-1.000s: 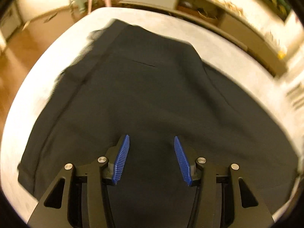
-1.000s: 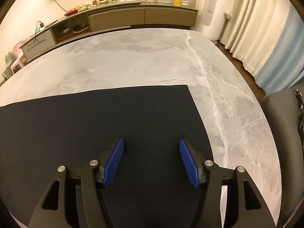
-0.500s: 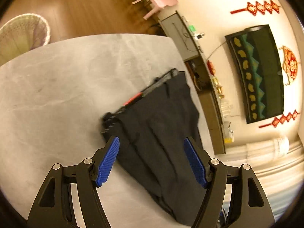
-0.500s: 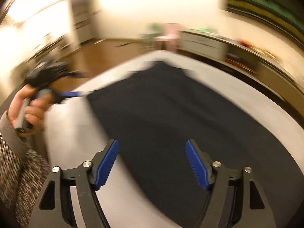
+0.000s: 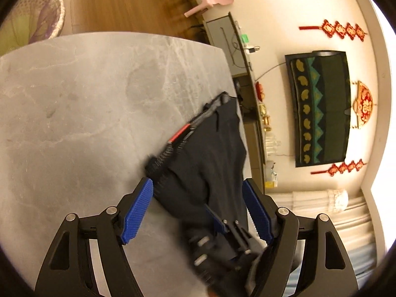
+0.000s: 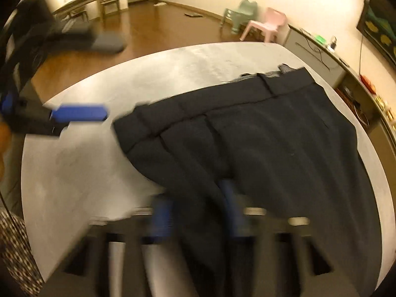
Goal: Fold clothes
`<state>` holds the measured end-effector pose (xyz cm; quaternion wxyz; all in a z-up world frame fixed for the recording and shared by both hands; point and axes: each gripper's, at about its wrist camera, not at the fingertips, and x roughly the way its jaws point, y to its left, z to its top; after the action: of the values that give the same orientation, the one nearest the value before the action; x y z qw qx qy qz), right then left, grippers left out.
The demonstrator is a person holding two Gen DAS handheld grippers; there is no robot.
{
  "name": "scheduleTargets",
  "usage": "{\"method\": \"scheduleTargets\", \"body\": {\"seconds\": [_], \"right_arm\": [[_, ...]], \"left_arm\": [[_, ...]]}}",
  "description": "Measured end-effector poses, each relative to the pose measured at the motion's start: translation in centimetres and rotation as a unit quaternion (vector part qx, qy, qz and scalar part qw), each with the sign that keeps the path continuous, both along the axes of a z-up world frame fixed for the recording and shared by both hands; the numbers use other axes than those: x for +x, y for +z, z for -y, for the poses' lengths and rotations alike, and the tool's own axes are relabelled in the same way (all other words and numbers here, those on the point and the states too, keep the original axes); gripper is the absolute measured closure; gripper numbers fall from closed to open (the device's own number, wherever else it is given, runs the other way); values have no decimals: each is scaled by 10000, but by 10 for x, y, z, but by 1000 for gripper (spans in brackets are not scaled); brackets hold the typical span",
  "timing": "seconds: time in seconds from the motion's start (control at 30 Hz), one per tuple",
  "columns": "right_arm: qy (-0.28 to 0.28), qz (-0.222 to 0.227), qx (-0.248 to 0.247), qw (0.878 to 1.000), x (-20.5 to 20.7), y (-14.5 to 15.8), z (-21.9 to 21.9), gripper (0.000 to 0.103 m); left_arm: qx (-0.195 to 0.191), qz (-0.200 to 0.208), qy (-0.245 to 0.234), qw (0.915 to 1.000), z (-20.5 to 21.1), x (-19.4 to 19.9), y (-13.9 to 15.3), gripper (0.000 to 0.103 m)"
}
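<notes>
Dark trousers lie on the grey marble table, waistband toward the far side. In the left wrist view the trousers show past my open left gripper, whose blue pads stand wide apart near the waistband end. My left gripper also shows in the right wrist view, just left of the waistband corner. My right gripper is blurred; its blue fingers sit on either side of a fold of the dark cloth. It also shows in the left wrist view, low at the cloth.
A woven basket stands on the wooden floor beyond the table. Pink and green plastic chairs stand by a low cabinet along the wall. A dark wall hanging is above it.
My right gripper dropped down onto the trousers and its fingers came closer together around the cloth. My left gripper closed in on the waistband end. Both views swung since a second ago.
</notes>
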<state>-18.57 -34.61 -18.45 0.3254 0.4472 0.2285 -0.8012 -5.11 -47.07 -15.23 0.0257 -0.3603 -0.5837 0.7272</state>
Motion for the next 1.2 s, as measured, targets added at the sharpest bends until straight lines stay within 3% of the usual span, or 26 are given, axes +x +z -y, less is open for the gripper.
{"method": "scheduleTargets", "body": {"seconds": [0.17, 0.3, 0.4, 0.43, 0.47, 0.5, 0.53, 0.57, 0.63, 0.67, 0.8, 0.83, 0.9, 0.97, 1.07, 1.17, 1.2], "right_arm": [[-508, 528, -734, 9946, -28, 15, -23, 92], [-597, 868, -1152, 9877, -34, 22, -30, 92], [-353, 1060, -1211, 9863, -20, 21, -20, 94], [-275, 1120, -1224, 9858, -17, 20, -16, 95], [-182, 1198, -1202, 9853, -10, 17, -15, 95], [-112, 1208, -1157, 9859, -5, 14, -16, 95], [-50, 1209, -1136, 9861, -3, 13, -18, 95], [-10, 1237, -1165, 9854, -2, 16, -24, 92], [2, 1408, -1326, 9811, -7, 21, -38, 64], [-50, 1448, -1458, 9786, -12, 29, -51, 40], [-1102, 1152, -1946, 9679, -71, 56, -120, 37], [-1486, 1073, -1837, 9658, -92, 52, -135, 39], [-2114, 925, -1520, 9611, -128, 43, -159, 63], [-2698, 898, -982, 9537, -162, 19, -180, 69], [-2965, 825, -350, 9508, -195, -15, -190, 70], [-3002, 944, 75, 9492, -205, -11, -174, 68], [-2877, 915, 51, 9533, -205, -2, -159, 61]], "left_arm": [[192, 11, -126, 9997, -21, -13, -13, 25], [428, -268, -156, 9986, -38, -24, -13, 21], [143, -352, -127, 9992, -48, -32, -13, 23], [-21, -398, -28, 9992, -50, -30, -12, 28], [-280, -390, -31, 9988, -52, -30, -9, 79], [-586, -344, -128, 9976, -55, -30, -4, 89], [-797, -330, -162, 9961, -57, -29, -1, 89], [-930, -342, -145, 9950, -58, -28, 2, 90], [-1109, -356, -113, 9931, -59, -25, 6, 90], [-1081, -350, -98, 9935, -58, -26, 5, 90], [-1146, -262, -152, 9929, -62, -35, 0, 90], [-1166, -250, -167, 9927, -63, -38, -2, 90], [-1250, -257, -189, 9916, -66, -42, -3, 90], [-1456, -307, -230, 9886, -71, -44, 0, 90], [-1762, -383, -290, 9832, -79, -46, 4, 90], [-2067, -458, -351, 9767, -87, -49, 8, 91], [-2168, -483, -371, 9743, -90, -50, 10, 91]]}}
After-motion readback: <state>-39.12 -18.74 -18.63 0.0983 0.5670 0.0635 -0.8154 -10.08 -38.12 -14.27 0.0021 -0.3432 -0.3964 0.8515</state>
